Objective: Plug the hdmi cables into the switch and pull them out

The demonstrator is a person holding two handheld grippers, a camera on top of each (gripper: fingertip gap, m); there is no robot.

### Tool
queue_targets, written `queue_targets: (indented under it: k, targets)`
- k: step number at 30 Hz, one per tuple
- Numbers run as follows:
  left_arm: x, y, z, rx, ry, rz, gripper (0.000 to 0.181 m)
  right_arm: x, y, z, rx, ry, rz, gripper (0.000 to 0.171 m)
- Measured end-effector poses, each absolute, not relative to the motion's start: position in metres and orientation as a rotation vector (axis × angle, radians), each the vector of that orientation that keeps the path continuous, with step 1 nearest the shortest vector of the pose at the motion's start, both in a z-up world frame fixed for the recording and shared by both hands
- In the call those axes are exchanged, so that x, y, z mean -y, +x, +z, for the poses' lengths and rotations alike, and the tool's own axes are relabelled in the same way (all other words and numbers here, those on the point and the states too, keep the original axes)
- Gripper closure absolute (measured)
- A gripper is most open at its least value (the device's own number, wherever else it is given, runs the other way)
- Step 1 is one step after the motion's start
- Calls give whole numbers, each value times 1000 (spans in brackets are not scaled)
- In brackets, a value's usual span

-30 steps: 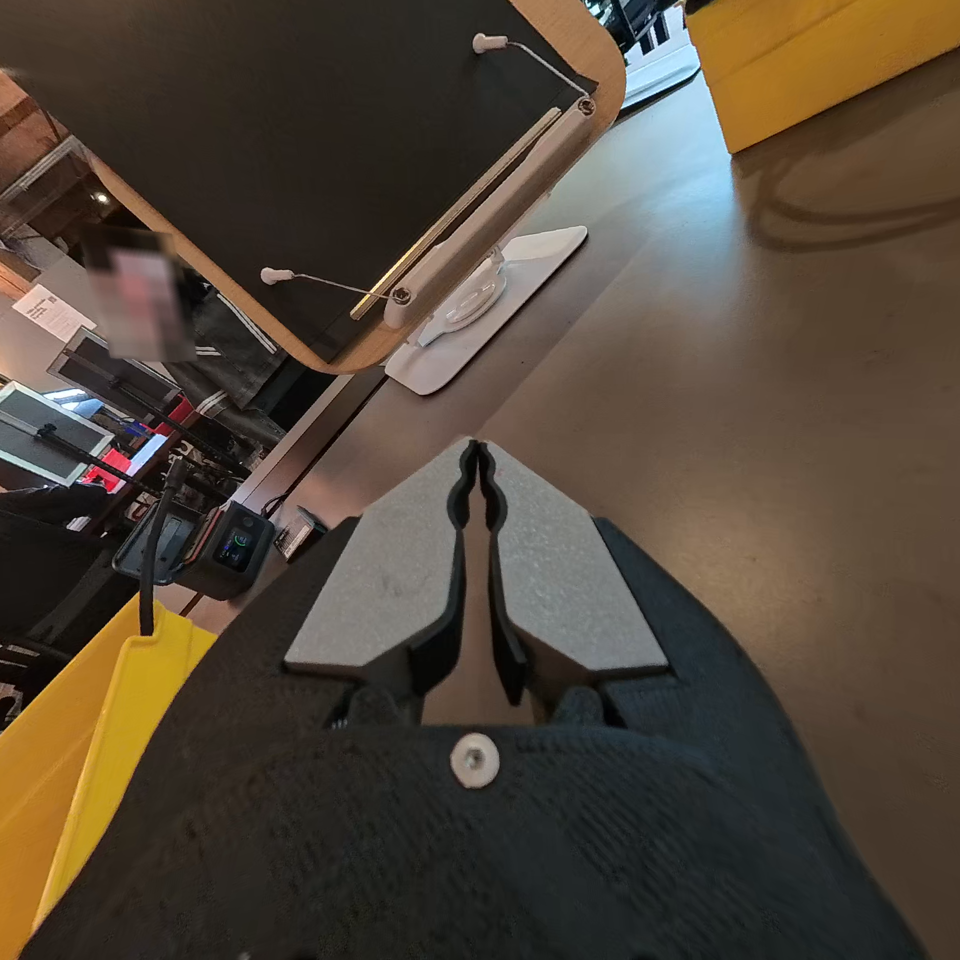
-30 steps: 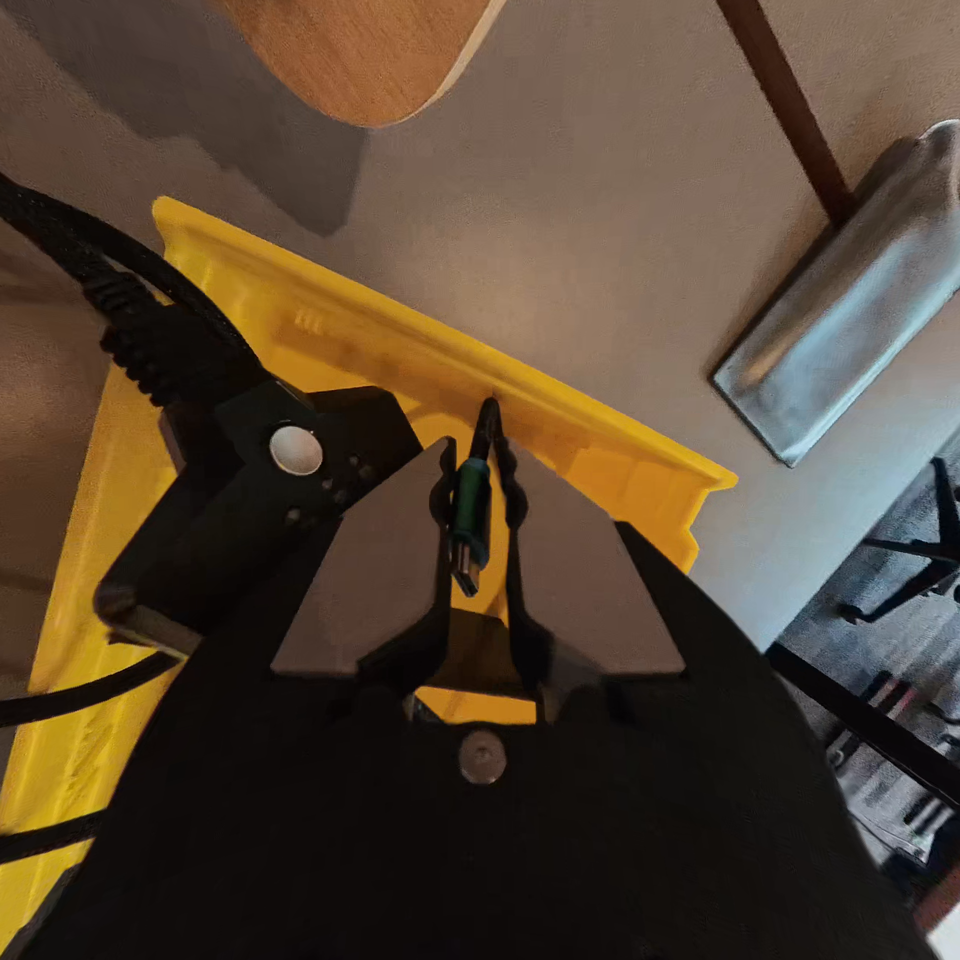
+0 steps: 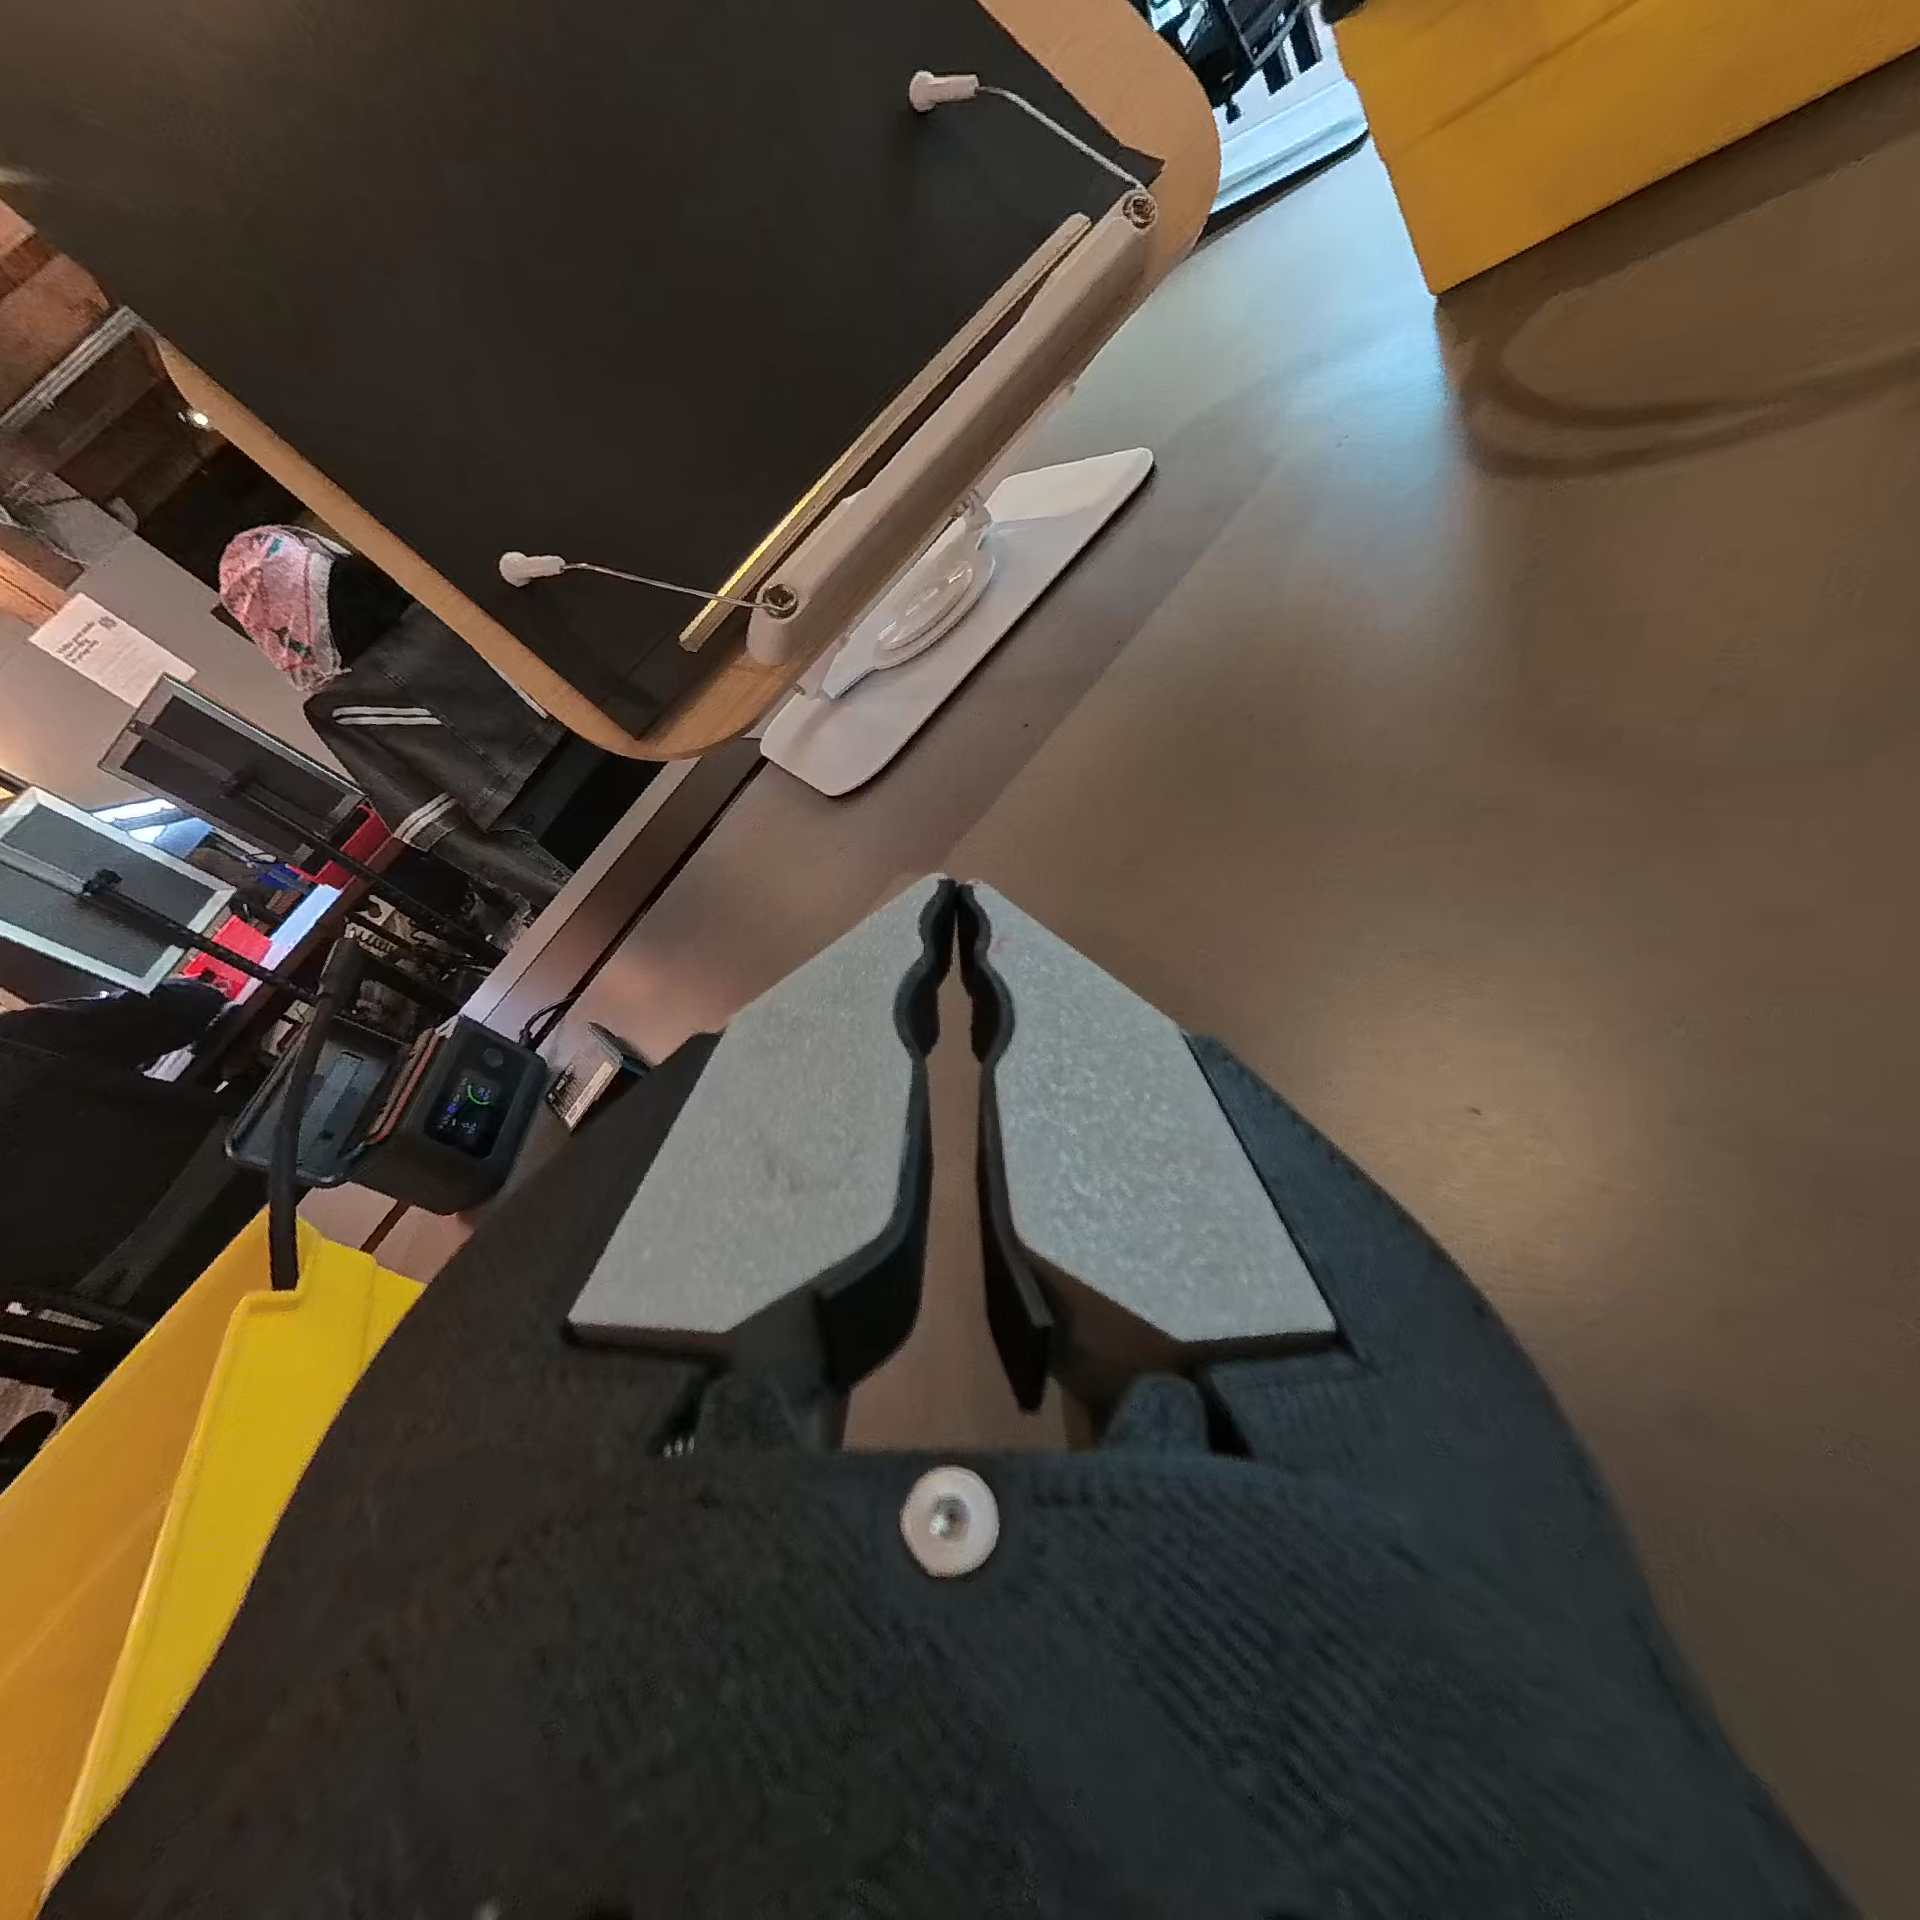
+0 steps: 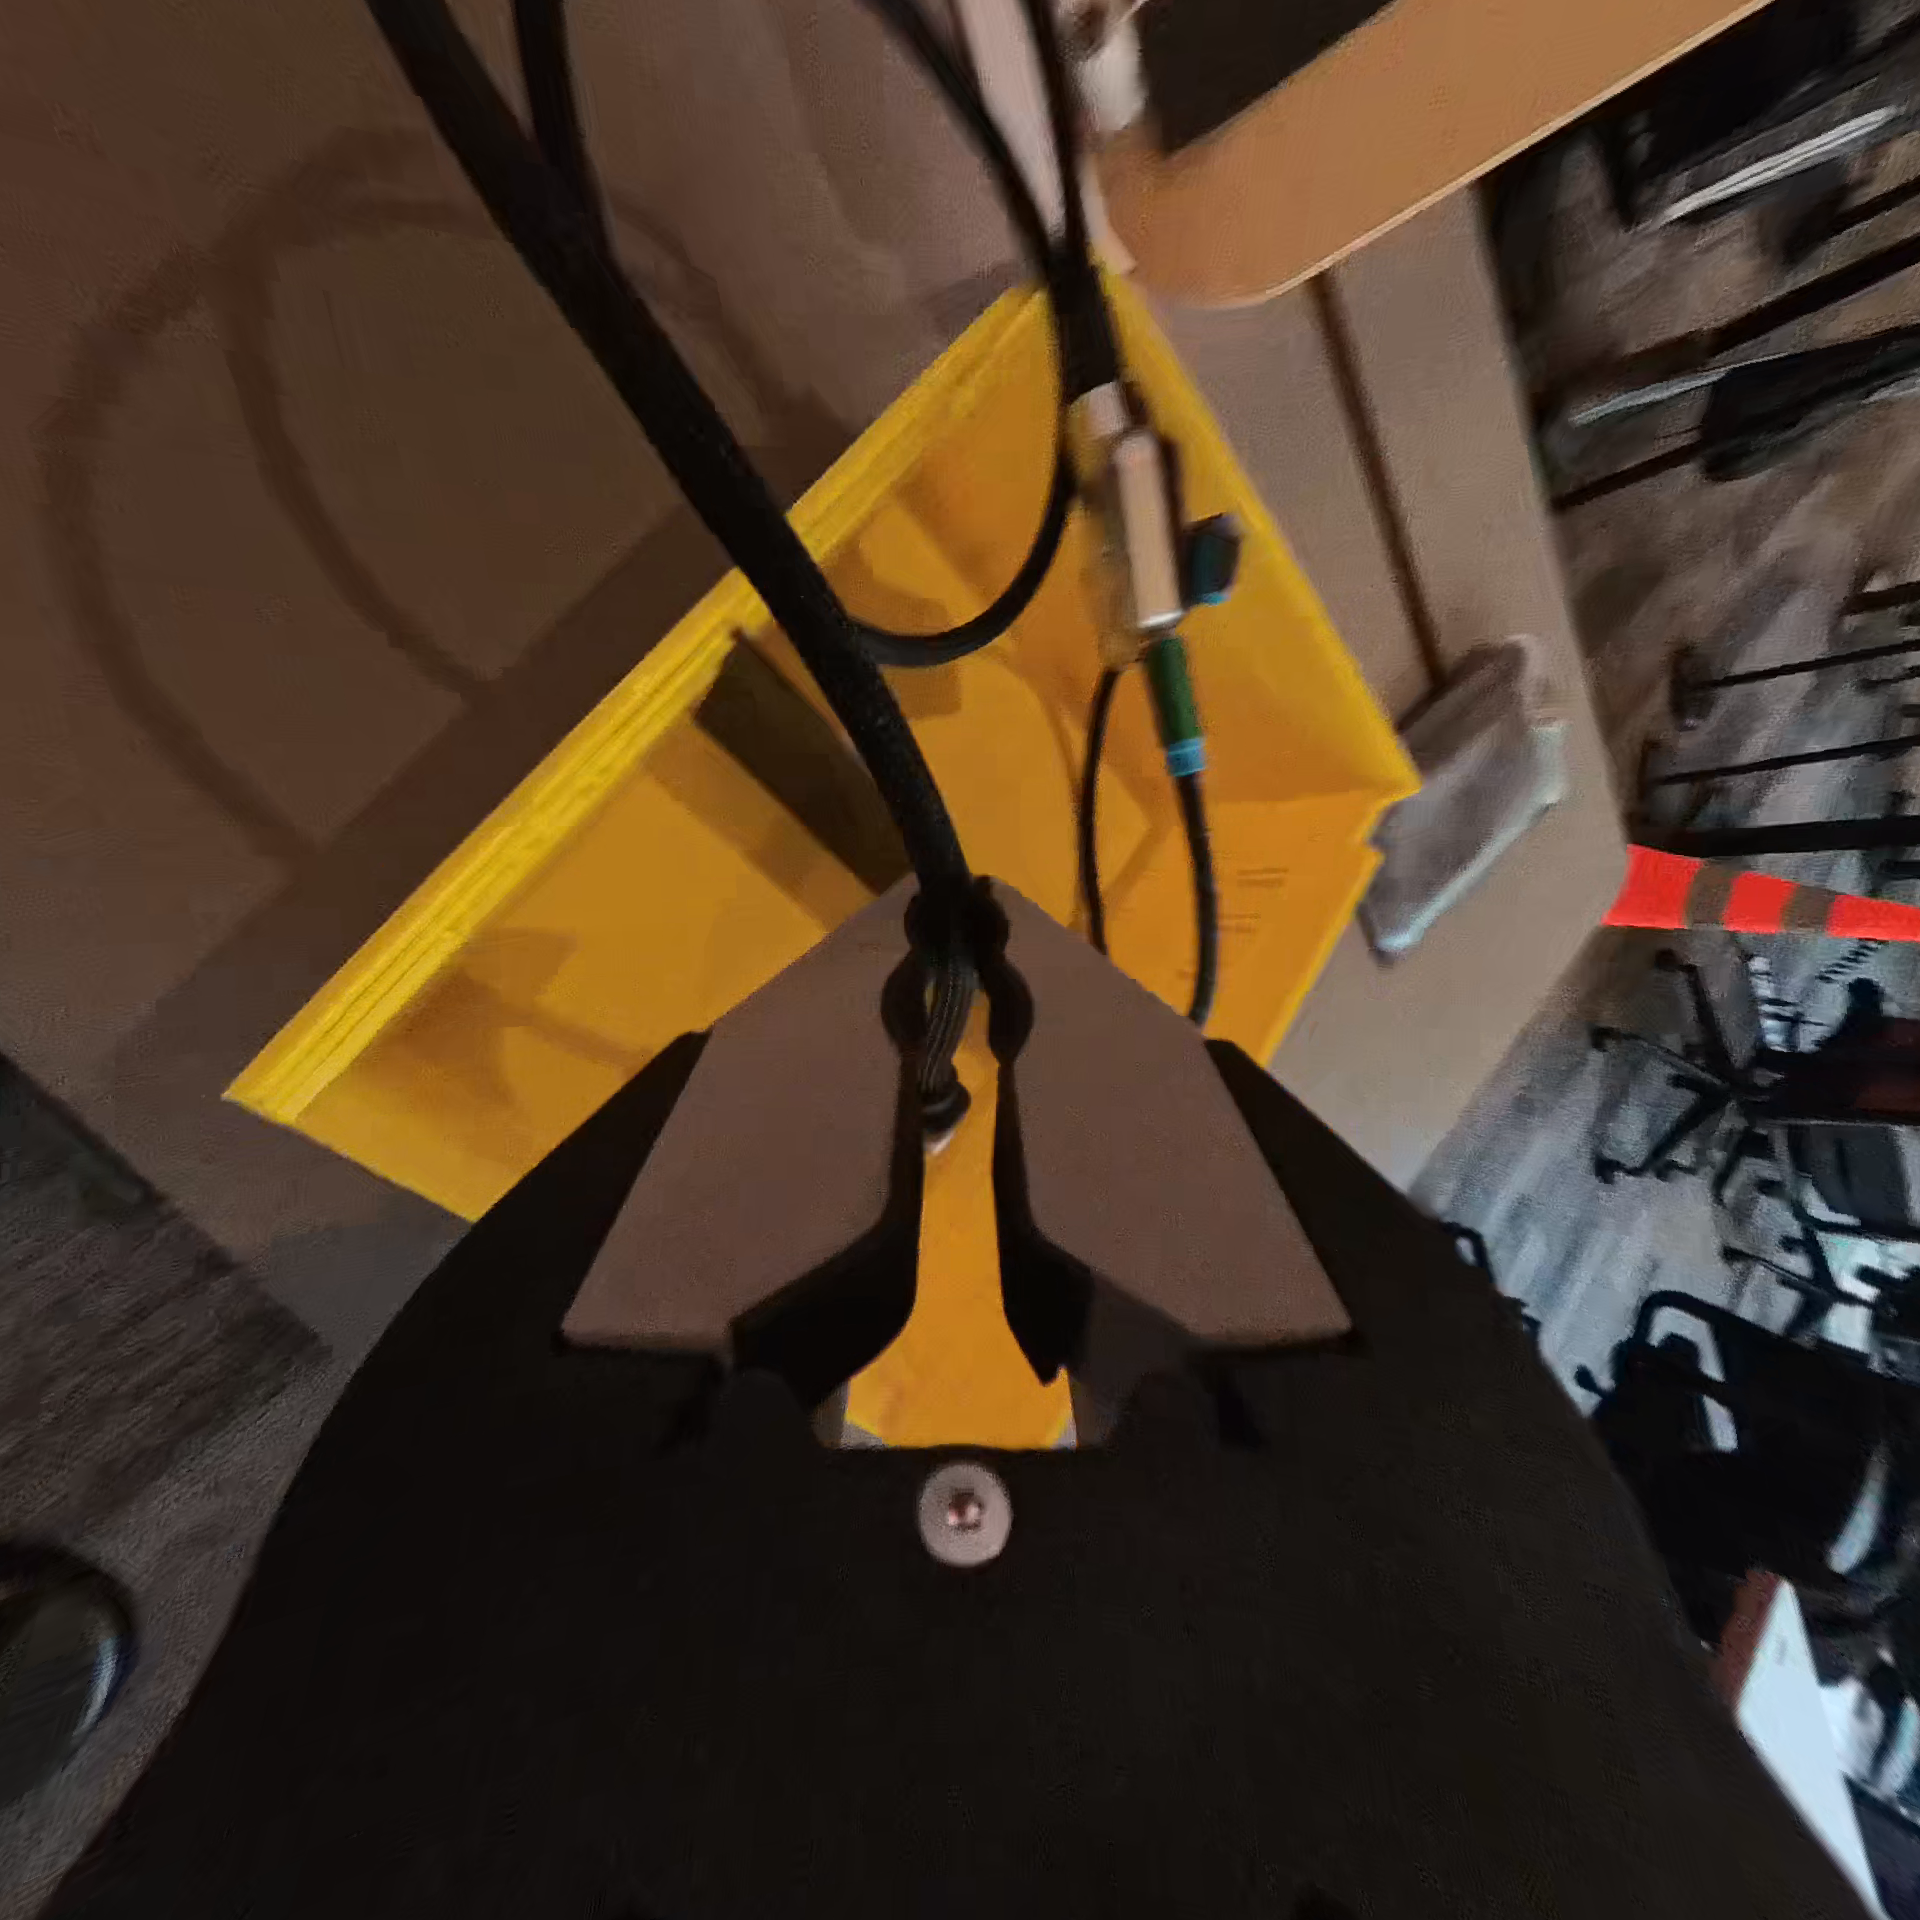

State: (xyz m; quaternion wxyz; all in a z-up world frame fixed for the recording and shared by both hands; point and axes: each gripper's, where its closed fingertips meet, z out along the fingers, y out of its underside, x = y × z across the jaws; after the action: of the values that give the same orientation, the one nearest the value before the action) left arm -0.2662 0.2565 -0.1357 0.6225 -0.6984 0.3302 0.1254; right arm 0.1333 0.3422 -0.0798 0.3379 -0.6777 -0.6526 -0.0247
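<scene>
Right wrist view, nearest: right claw [image 4: 954, 940] clamped on a black braided cable [image 4: 727, 468] just behind its ribbed connector end, held above the yellow bin [image 4: 644, 883].
Cable run: from the claw tips the braided cable climbs up and left out of the top of the picture; a second black strand runs beside it.
Bin interior: a thin black cable with a green plug [image 4: 1176, 701] lies against the far right wall, just below a silver connector [image 4: 1138, 540] hanging over that corner; the view is blurred and the switch cannot be picked out.
Beyond the bin: brown table [image 4: 312, 416], a grey metal block [image 4: 1475, 800] near its edge, office chairs on the floor past it.
Left wrist view, nearest: left claw [image 3: 956, 902] closed tip to tip and empty, low over the table.
Left side: yellow bin rim [image 3: 260, 1382] with a cable draped over it; a small black device with a lit screen [image 3: 473, 1117] behind.
Farther: a tablet on a white stand [image 3: 966, 613]; a second yellow bin [image 3: 1621, 125] at the far right.
</scene>
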Motion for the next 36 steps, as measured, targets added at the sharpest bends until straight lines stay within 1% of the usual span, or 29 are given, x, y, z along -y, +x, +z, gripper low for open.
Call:
queue_targets:
  k: [1, 3, 5, 7, 9, 13, 18, 21, 25, 27, 28, 30, 34, 36]
  targets:
    - [-257, -266, -136, -758, -1606, 286, 181, -351, 132, -60, 1645, -1728, -98, 167]
    - [-257, -267, -136, -759, -1607, 287, 181, -372, 129, -29, 1564, -1652, -180, 167]
    - [-257, -267, -136, -758, -1604, 288, 181, -386, 116, -21, 1556, -1597, -149, 167]
    - [-256, -268, -135, -753, -1603, 288, 181, -397, 103, -40, 1595, -1638, -45, 167]
    - [-256, -269, -135, -746, -1604, 287, 181, -407, 96, -71, 1618, -1723, 34, 167]
    - [-256, -270, -134, -742, -1604, 281, 181, -438, 99, -114, 1636, -1761, -90, 167]
    - [-257, -268, -136, -755, -1606, 283, 181, -437, 100, -158, 1774, -1945, -51, 166]
    - [-257, -269, -135, -751, -1607, 284, 181, -454, 122, -174, 1830, -2087, -284, 166]
    - [-256, -270, -135, -743, -1608, 284, 181, -476, 138, -192, 1849, -2156, -615, 169]
    - [-257, -271, -135, -741, -1609, 286, 181, -482, 125, -192, 1838, -2097, -636, 170]
    - [-257, -270, -135, -742, -1609, 287, 181, -479, 107, -187, 1875, -1987, -577, 170]
    - [-256, -271, -134, -741, -1607, 285, 181, -477, 70, -155, 1855, -1693, -465, 171]
    - [-257, -270, -135, -746, -1612, 280, 181, -467, 49, -105, 1677, -1634, -137, 171]
    - [-257, -269, -136, -751, -1611, 282, 181, -465, 49, -93, 1612, -1644, -16, 171]
